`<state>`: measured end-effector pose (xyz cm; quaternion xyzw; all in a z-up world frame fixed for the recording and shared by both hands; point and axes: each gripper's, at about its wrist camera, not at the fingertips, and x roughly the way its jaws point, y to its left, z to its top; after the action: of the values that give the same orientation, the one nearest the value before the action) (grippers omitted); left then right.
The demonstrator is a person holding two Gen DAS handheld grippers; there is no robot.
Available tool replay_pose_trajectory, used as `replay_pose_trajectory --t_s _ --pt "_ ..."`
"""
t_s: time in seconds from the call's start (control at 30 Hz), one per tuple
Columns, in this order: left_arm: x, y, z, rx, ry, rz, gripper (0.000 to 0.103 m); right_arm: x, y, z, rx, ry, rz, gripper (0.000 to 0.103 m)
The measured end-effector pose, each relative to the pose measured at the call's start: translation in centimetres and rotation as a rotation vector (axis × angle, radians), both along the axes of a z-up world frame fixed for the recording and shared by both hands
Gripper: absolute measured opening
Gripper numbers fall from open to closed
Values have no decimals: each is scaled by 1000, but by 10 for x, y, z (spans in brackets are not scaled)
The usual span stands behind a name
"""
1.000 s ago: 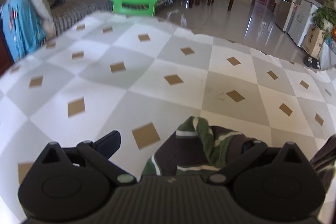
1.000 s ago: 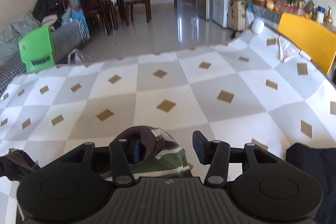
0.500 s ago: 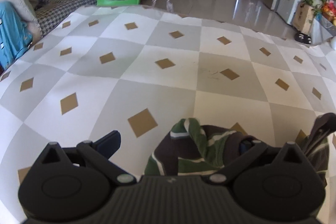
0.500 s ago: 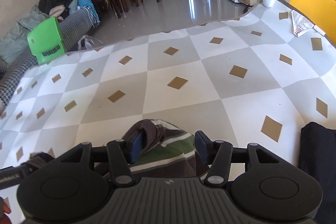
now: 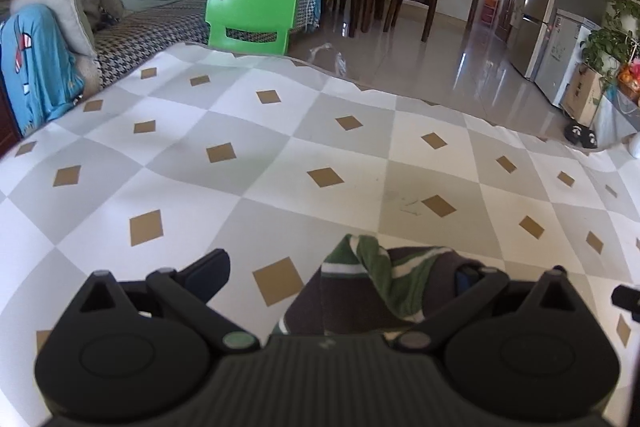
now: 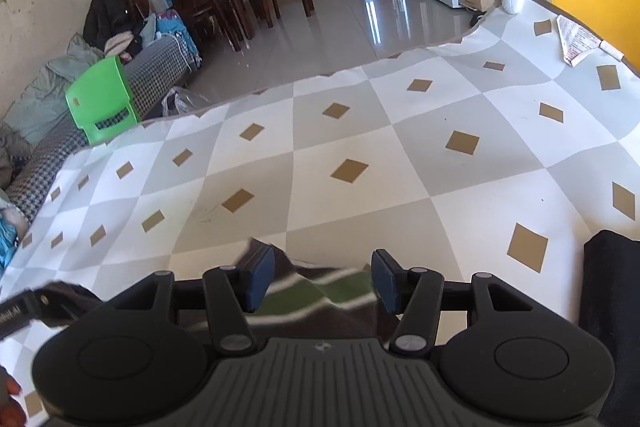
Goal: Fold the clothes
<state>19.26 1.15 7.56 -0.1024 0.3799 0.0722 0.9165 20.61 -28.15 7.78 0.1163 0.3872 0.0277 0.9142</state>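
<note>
The left gripper (image 5: 340,273) is hovering with its jaws spread wide over the near edge of the checked tablecloth (image 5: 248,163). A bunched green-and-brown striped garment (image 5: 376,287) is lying against its right finger (image 5: 466,277), while the left finger (image 5: 208,271) is standing clear of the cloth.

**Checked cloth covers table**

A table (image 6: 400,155) under a grey-and-white diamond-patterned cloth carries a striped green-and-brown garment (image 5: 372,291) at its near edge, a dark garment (image 6: 612,291) near right, and folded paper (image 6: 576,41) far right.
</note>
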Motion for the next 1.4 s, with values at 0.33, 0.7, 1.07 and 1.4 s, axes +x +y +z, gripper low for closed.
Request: replay_pose_trajectory --t_s 0.33,0.7,1.07,1.4 --pt "7 7 -20 -13 138 35 103 -8 12 -11 -7 64 133 53" --pt "5 13 -23 -60 137 54 103 -25 86 -28 -1 110 512 53" --pt "1 2 -17 -139 166 -58 103 -6 106 -63 -52 140 249 52" --pt "-8 11 -7 -162 128 -91 103 11 83 -65 93 128 -15 52"
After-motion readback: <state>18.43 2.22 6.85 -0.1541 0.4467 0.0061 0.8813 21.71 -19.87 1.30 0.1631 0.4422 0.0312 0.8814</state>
